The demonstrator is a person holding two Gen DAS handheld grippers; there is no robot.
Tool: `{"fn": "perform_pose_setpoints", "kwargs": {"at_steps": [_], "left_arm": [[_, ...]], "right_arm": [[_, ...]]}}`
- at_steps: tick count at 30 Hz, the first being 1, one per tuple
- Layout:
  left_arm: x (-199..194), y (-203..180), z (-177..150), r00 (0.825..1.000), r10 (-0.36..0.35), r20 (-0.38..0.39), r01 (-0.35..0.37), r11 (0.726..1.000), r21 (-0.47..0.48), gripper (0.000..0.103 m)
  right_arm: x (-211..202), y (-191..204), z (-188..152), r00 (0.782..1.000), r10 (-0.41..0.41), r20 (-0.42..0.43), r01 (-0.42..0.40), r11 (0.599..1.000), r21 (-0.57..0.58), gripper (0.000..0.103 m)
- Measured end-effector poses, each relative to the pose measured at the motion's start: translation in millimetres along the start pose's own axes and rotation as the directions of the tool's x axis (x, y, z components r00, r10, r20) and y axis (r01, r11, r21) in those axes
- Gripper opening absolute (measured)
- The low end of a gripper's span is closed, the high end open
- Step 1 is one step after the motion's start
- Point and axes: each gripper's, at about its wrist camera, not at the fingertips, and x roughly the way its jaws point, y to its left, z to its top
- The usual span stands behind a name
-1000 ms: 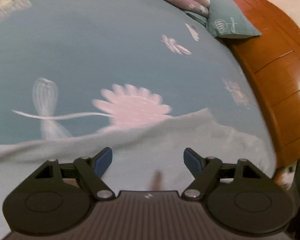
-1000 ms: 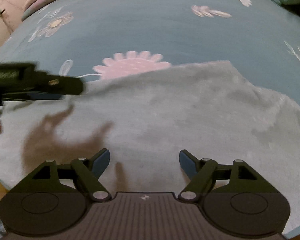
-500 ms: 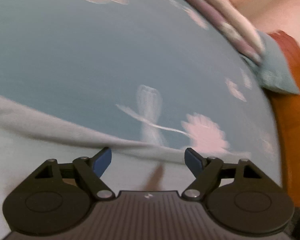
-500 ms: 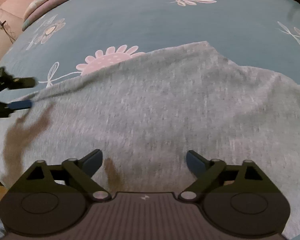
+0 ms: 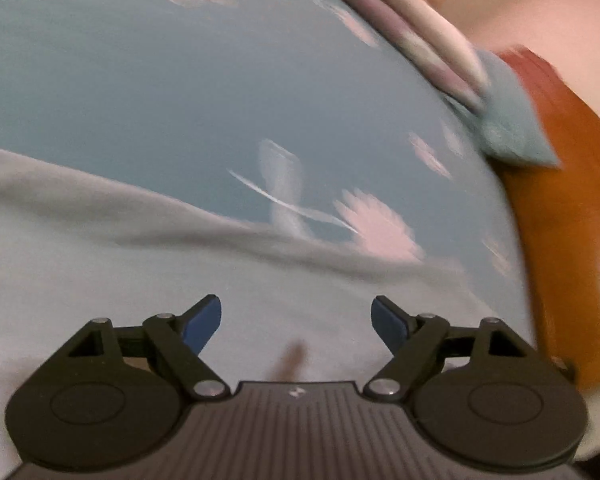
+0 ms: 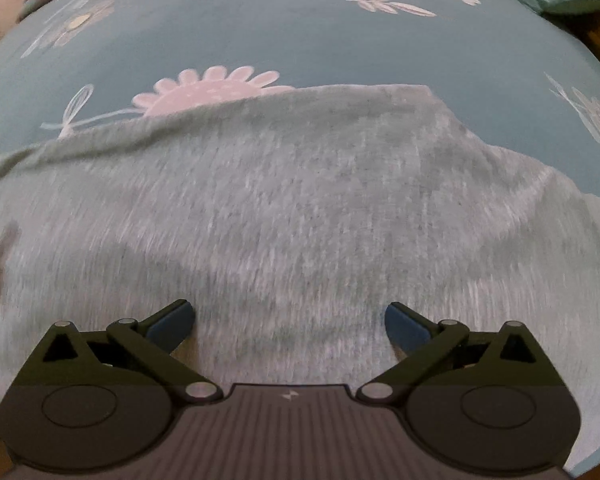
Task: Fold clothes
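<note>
So the grey knit garment (image 6: 300, 208) is lying spread on the blue floral bedsheet (image 6: 260, 28), near the bed's front edge. No finished fold visible yet. Left gripper (image 5: 296, 320) is spread and empty; right gripper (image 6: 290, 320) just opened wide, pinching nothing.

Your left gripper (image 5: 296, 320) is angled down and forward, blue-padded fingers (image 5: 202, 322) spread wide with nothing pinched between them. Your right gripper (image 6: 290, 322) is tipped a lot steeper, nearly looking straight down, and its fingers (image 6: 172, 322) have just been opening up, so now they're splayed about as far as they go, again with nothing caught between the pads. Both sets of black linkages are folded outward, left view's pretty smeared
</note>
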Motion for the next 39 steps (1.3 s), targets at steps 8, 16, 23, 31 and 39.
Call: {"fn": "perform_pose_setpoints", "kwargs": {"at_steps": [8,16,23,31,39], "left_arm": [[21.3,-9.9,-22.0,0.999,0.019,-0.036,-0.012,0.981,0.194,0.083],[-41.2,64.6,-14.5,0.988,0.155,-0.014,-0.153,0.983,0.097,0.083],[-99.9,64.3,-24.0,0.948,0.292,0.126,-0.301,0.952,0.056,0.083],[-153.2,96.0,-42.7,0.878,0.404,0.258,-0.405,0.913,-0.051,0.087],[-191.1,165.6,-49.5,0.897,0.348,0.272,-0.269,0.919,-0.287,0.087]], "right_arm": [[-1.0,4.4,-5.5,0.998,-0.044,0.046,0.042,0.998,0.051,0.103],[0.3,7.3,1.9,0.997,-0.079,-0.004,0.079,0.992,0.095,0.103],[-23.4,48.4,21.0,0.999,-0.027,0.033,0.024,0.996,0.084,0.103],[-35.1,157.1,42.6,0.986,0.164,0.027,-0.157,0.971,-0.182,0.103],[-42.4,249.6,42.3,0.969,0.246,-0.026,-0.237,0.896,-0.375,0.103]]}}
